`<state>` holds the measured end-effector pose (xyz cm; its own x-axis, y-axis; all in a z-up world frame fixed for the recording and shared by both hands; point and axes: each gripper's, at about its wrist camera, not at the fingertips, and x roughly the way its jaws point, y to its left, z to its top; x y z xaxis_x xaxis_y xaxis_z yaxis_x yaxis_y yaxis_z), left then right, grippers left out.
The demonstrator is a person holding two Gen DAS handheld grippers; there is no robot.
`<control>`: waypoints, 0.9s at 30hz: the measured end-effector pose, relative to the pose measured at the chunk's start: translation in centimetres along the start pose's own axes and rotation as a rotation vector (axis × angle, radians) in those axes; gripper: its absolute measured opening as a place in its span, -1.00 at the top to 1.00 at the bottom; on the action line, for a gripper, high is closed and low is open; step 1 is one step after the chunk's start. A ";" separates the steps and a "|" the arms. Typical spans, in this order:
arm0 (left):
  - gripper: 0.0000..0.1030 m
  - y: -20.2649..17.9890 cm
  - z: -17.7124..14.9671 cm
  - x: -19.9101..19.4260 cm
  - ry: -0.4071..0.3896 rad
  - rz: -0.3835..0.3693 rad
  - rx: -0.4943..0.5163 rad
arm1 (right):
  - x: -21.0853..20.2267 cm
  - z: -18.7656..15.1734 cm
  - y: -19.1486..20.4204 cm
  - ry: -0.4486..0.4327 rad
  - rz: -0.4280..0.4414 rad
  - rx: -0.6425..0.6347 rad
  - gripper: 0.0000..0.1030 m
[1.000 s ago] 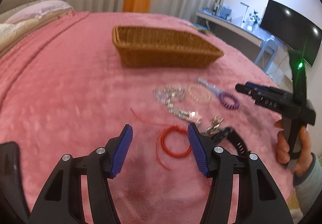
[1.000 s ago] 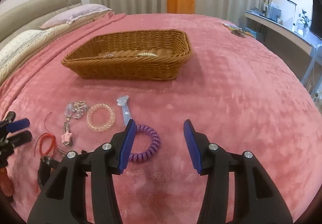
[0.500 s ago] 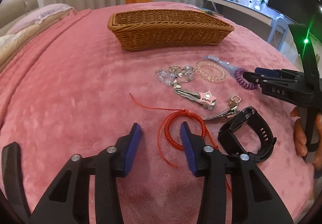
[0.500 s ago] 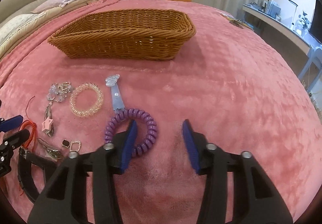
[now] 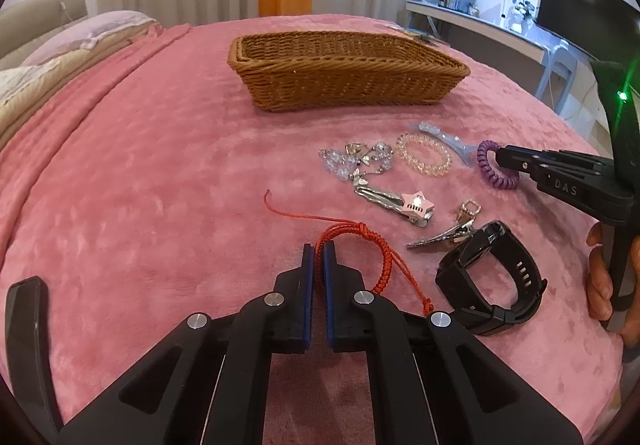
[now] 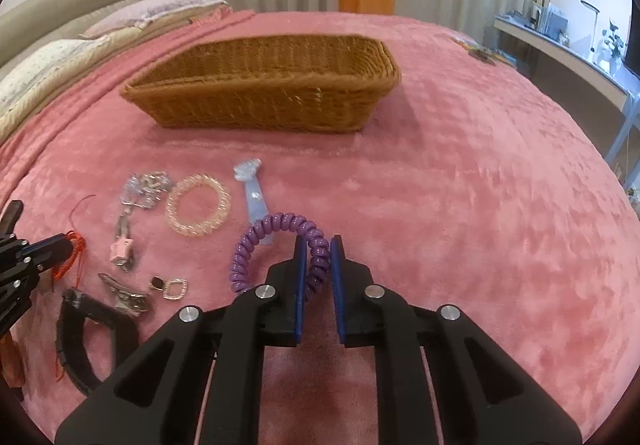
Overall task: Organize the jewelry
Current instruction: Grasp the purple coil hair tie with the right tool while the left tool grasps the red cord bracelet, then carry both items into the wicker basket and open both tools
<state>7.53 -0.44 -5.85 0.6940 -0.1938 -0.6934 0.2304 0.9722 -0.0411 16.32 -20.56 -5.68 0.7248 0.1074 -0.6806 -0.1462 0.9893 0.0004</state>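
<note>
Jewelry lies scattered on a pink blanket point(image 5: 160, 185) in front of a wicker basket point(image 5: 340, 85). My left gripper point(image 5: 319, 249) is shut on the near side of a red braided cord bracelet point(image 5: 376, 241), whose loose thread trails off to the left. My right gripper point(image 6: 318, 245) is closing its jaws on a purple coil hair tie point(image 6: 280, 223), and the blue pads press the coil from both sides. The left wrist view shows the right gripper point(image 5: 500, 157) at that purple coil point(image 5: 492, 173). The wicker basket point(image 6: 260, 101) sits beyond both grippers.
A black watch point(image 5: 492, 277), a pink star clip point(image 5: 416, 205), a silver clip with an earring point(image 5: 444, 235), a clear pink coil tie point(image 5: 424, 159), a crystal bead cluster point(image 5: 352, 161) and a pale blue clip point(image 5: 448, 139) lie between the grippers. A hand point(image 5: 604, 285) holds the right gripper. Pillows lie far left.
Both grippers closed from wide open. The left one closed on the red bracelet, the right one on the purple coil. Both moved slightly closer to the blanket.
</note>
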 end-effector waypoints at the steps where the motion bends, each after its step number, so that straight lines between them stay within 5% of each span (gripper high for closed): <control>1: 0.95 0.1 0.0 -0.3 -0.014 -0.007 -0.004 | -0.4 -0.1 0.2 -0.019 0.008 -0.006 0.80; 12: 0.95 1.6 1.7 -4.6 -0.187 -0.082 -0.076 | -4.7 0.7 -0.3 -0.168 0.074 0.027 0.80; 19: 0.95 0.3 7.0 -7.6 -0.300 -0.075 -0.012 | -7.2 5.1 -0.7 -0.216 0.102 0.044 0.80; 27: 0.95 -0.7 14.8 -6.5 -0.375 -0.059 0.023 | -7.7 12.1 0.8 -0.326 0.049 -0.022 0.81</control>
<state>12.97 -1.78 9.34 0.8796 -0.2884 -0.3784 0.2898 0.9555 -0.0546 18.79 -19.43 8.43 0.8934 0.1839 -0.4099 -0.1975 0.9803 0.0093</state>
